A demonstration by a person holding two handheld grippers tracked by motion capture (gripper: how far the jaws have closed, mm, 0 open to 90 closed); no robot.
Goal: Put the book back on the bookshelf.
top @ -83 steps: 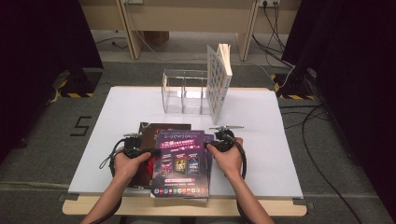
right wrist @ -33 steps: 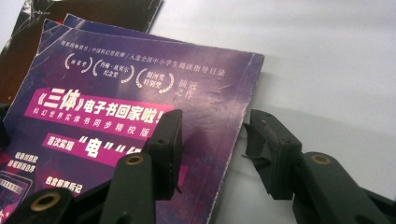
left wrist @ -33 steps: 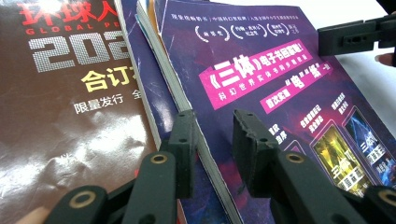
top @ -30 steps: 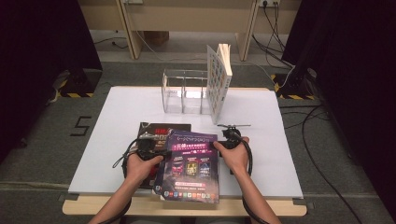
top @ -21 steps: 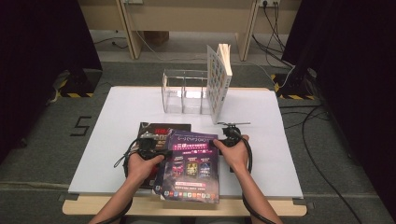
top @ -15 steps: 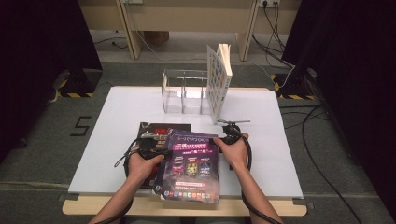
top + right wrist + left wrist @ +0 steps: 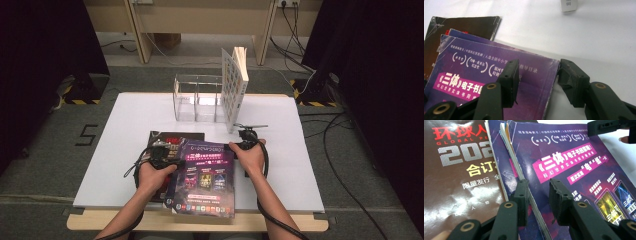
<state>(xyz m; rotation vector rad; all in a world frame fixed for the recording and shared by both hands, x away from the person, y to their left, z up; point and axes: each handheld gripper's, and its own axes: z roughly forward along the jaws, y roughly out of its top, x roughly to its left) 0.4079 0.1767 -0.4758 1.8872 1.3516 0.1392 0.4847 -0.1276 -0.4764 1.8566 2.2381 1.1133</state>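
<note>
A purple magazine (image 7: 202, 175) lies on the white table (image 7: 125, 130), partly over a dark red magazine (image 7: 167, 137) and past the front edge. My left gripper (image 7: 174, 161) is at its left edge. There the jaws (image 7: 536, 186) stand astride the edge of the purple cover (image 7: 574, 165) with a gap, beside the dark cover (image 7: 456, 170). My right gripper (image 7: 238, 146) is at the top right corner. Its jaws (image 7: 537, 66) have just been opening and stand wide, with the corner of the magazine (image 7: 486, 75) between them, untouched.
A clear acrylic organizer (image 7: 197, 100) stands at the back middle of the table, with a tall white book (image 7: 235, 85) upright at its right end. Another purple magazine (image 7: 499, 157) sits under the top one. Cables lie on the floor at the right.
Since the oldest frame the purple magazine has slid toward the front edge and turned slightly, and my left hand has moved right with it. In the last second the right gripper has crept toward the corner.
</note>
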